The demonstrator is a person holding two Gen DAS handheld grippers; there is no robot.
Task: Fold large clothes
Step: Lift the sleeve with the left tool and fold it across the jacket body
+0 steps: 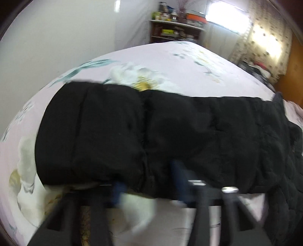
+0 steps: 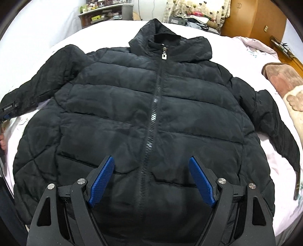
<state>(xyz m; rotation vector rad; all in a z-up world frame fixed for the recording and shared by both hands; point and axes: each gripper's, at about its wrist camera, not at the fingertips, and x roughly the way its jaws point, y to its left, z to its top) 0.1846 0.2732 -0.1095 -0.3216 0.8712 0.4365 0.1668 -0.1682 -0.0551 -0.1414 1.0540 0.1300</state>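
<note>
1 black jacket (image 2: 151,113), 2 claws (image 2: 151,177)

Right tool (image 2: 151,179) angled downward with blue pads (image 2: 102,179) spread wide, left tool (image 1: 149,181) blurred, fingers partly closed

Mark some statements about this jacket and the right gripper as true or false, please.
1. The jacket lies front up on the bed. True.
2. Its zip is open down to the hem. False: it is closed up to the collar.
3. The right gripper grips the hem. False: its jaws stand open over the lower front, with nothing pinched.
4. Both sleeves are folded across the chest. False: they spread out to the sides.
5. A shelf stands beyond the bed. True.
</note>
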